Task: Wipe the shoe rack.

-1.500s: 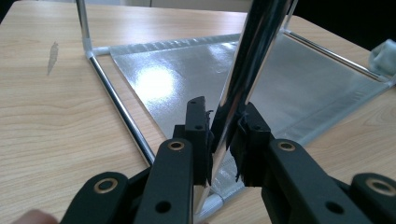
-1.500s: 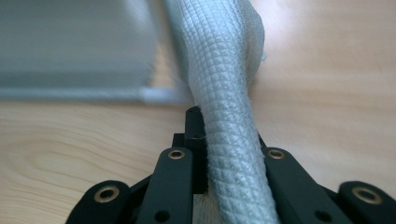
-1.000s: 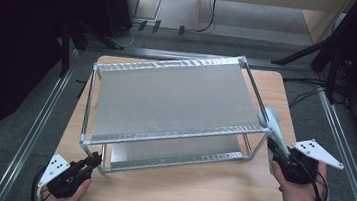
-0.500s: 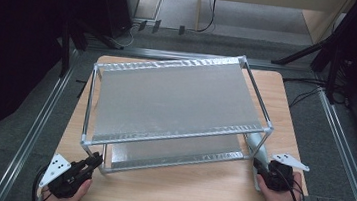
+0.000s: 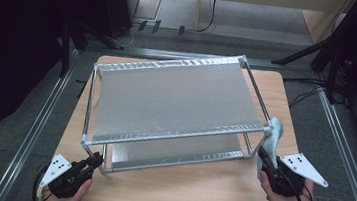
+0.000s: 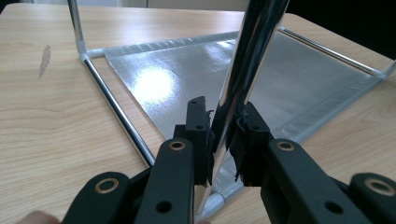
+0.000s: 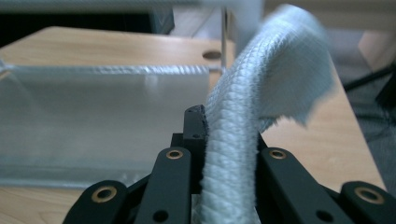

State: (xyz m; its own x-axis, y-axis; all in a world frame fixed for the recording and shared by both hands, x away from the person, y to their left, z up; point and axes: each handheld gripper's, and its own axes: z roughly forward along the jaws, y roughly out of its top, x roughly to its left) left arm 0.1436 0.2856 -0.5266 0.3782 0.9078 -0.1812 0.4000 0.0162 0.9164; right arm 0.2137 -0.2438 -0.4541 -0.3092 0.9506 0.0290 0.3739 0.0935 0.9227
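High view: a two-tier metal rack [image 5: 176, 105] with silver shelves stands on the wooden table [image 5: 197, 188]; the left gripper [image 5: 90, 164] meets its near-left leg, while the right gripper [image 5: 266, 157] lifts a pale cloth [image 5: 273, 135] against the near-right corner post. Left gripper view: both black jaws are pressed close around the shiny upright leg [image 6: 243, 70], the lower shelf [image 6: 224, 79] lying beyond. Right gripper view: the jaws pinch the woven cloth [image 7: 261, 107] tightly between them, its free end flopping over beside the blurred rack [image 7: 93, 116].

Grey floor [image 5: 24, 114] around the wooden counter [image 5: 197, 193] — metal rails [image 5: 32, 130] either side, black cables [image 5: 211, 13] and dark stand legs [image 5: 302, 55] beyond.
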